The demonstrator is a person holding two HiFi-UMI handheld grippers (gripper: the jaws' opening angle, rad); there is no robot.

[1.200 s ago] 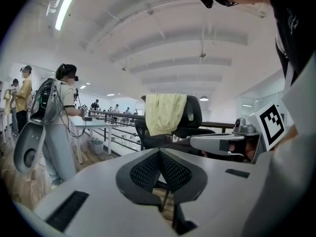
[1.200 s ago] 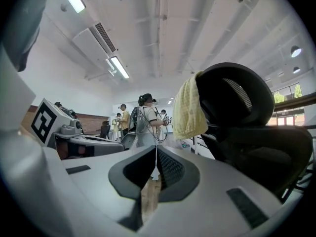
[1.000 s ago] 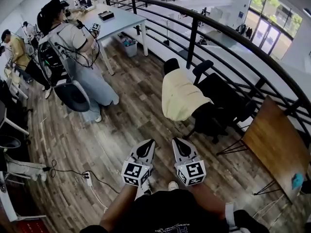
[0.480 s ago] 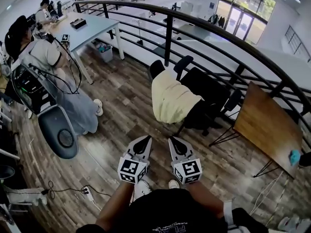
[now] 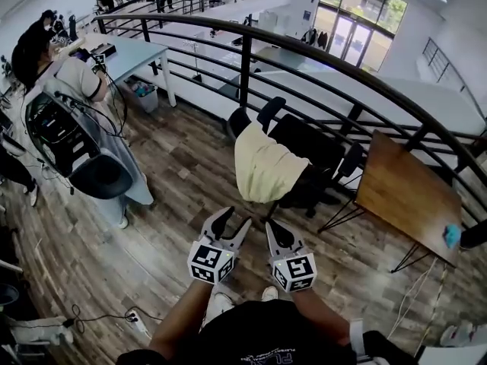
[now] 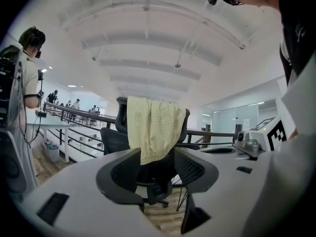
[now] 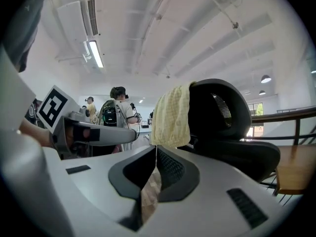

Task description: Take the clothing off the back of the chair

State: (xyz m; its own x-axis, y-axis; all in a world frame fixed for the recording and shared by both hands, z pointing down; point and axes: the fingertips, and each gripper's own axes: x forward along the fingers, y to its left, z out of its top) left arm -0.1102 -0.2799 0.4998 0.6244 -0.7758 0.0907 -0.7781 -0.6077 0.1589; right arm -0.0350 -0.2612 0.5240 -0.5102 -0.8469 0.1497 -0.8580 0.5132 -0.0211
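Far beyond both grippers: yellow clothing (image 5: 266, 169), hanging lengthwise down chair (image 5: 316, 152) back; left gripper (image 5: 234, 220) opening, nothing between jaws; right gripper (image 5: 273, 226) clenched, empty; both about equally near.

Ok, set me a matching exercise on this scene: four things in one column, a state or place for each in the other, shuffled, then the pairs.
Things
1. yellow garment
2. left gripper
3. right gripper
4. wooden table

States or places
A. jaws together
B. right of the chair in the head view
C. draped over the chair's back
D. jaws apart

Pairs: 1-C, 2-D, 3-A, 4-B.
The left gripper's jaws are opening with nothing between them; the yellow garment hangs ahead of both grippers, not yet touched.
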